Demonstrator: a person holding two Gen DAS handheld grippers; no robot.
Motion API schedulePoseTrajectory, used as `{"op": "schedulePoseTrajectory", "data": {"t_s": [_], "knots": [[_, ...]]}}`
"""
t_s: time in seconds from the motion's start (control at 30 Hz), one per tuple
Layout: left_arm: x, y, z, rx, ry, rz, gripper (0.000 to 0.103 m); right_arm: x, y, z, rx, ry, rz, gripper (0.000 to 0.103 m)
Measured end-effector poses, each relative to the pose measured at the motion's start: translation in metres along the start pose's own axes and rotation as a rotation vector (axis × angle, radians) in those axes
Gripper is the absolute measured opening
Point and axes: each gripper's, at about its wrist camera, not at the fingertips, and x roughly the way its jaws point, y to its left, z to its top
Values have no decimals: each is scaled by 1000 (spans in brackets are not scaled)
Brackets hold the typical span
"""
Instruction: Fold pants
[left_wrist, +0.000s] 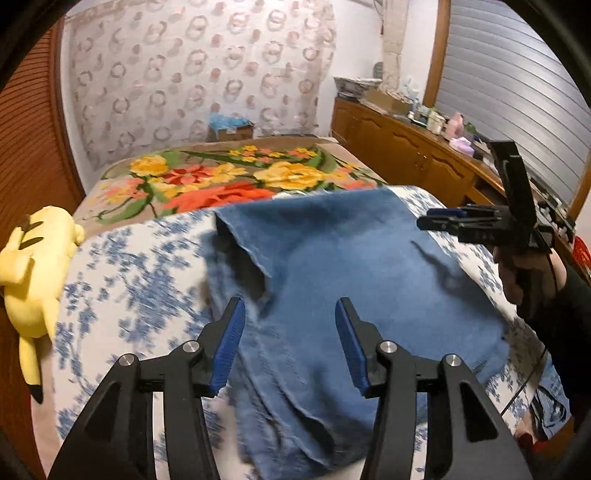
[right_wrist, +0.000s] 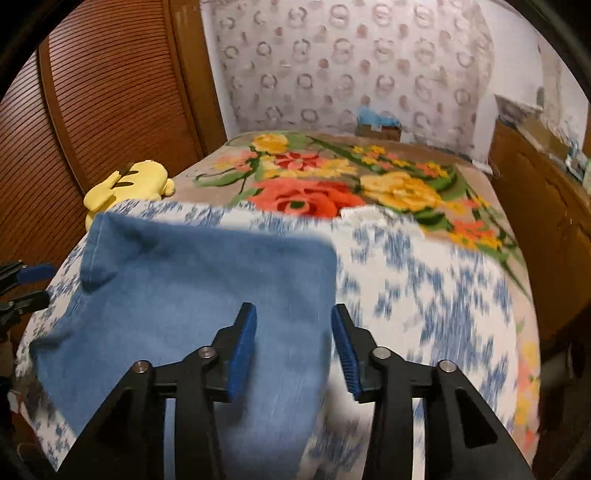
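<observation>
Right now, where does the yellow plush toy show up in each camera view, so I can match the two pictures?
Left wrist view: the yellow plush toy lies at the far left edge, on the blue-and-white sheet, left of the blue pants.
Right wrist view: the yellow plush toy sits upper left, beyond the pants' far corner, against the wooden slatted door.
Shared landmark: the floral blanket at the bed's far end.

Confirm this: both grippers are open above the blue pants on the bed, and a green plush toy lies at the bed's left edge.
Wrong only on colour: the plush toy is yellow, as the left wrist view shows. The left gripper and right gripper are open above the blue pants on the bed.
</observation>
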Motion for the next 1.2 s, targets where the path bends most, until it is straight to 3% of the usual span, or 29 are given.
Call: {"op": "schedulePoseTrajectory", "data": {"t_s": [0.23, 0.7, 0.77, 0.87, 0.97, 1.2], "knots": [[5, -29, -17, 18, 30, -36, 52, -30, 0, -47, 83, 58, 46, 52], [12, -19, -46, -11, 67, 0, 52, -45, -5, -69, 160, 38, 103, 52], [12, -16, -48, -15, 66, 1, 52, -40, -1, -71, 158, 43, 143, 32], [11, -13, -49, -17, 64, 2, 52, -45, 0, -68, 156, 36, 171, 14], [5, -9, -48, -21, 55, 11, 52, -60, 3, -57, 154, -13, 191, 9], [-28, 10, -41, -52, -17, 38, 52, -95, 46, -20, 33, -138, 253, 7]]}}
